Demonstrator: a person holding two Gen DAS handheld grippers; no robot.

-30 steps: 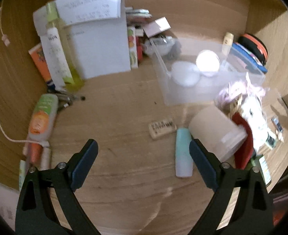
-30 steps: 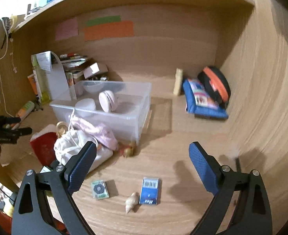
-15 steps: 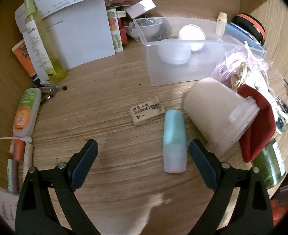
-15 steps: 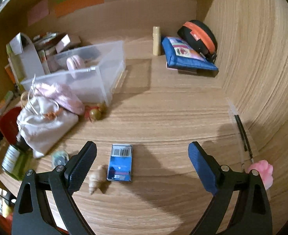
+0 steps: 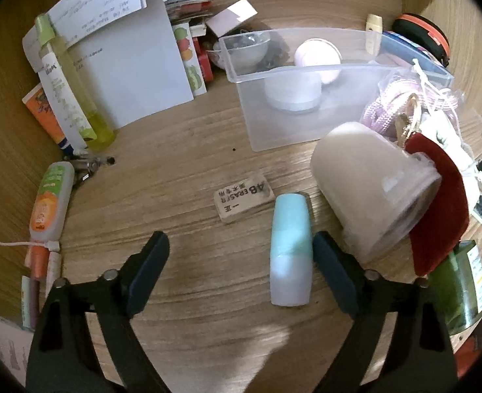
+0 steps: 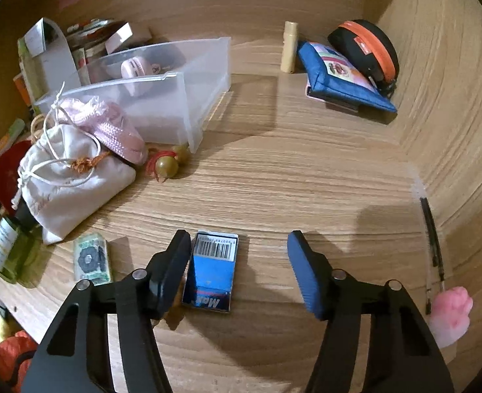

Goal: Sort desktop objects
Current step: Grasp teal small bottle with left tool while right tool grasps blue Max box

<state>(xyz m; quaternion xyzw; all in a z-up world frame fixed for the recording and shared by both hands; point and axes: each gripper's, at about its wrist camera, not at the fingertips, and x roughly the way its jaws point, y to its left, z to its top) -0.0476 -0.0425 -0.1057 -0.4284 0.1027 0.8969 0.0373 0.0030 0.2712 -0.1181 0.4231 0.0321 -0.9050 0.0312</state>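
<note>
Fingers of both grippers gape wide: left gripper [image 5: 239, 270] beside teal tube [image 5: 290, 250], right gripper [image 6: 237, 270] over blue box [image 6: 212, 273].

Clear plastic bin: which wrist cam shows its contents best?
Left wrist: it looks down into the clear plastic bin, showing a white jar and pink round case. Right wrist sees the bin side-on; only the pink case is visible.

My left gripper [image 5: 237, 267] hangs low over the desk with its jaws spread wide, both dark pads angled forward and nothing between them that they press on. My right gripper [image 6: 237, 268] sits just as low, jaws parted but a little narrower, the blue pads facing each other across an open gap. Neither one grips anything.
</note>
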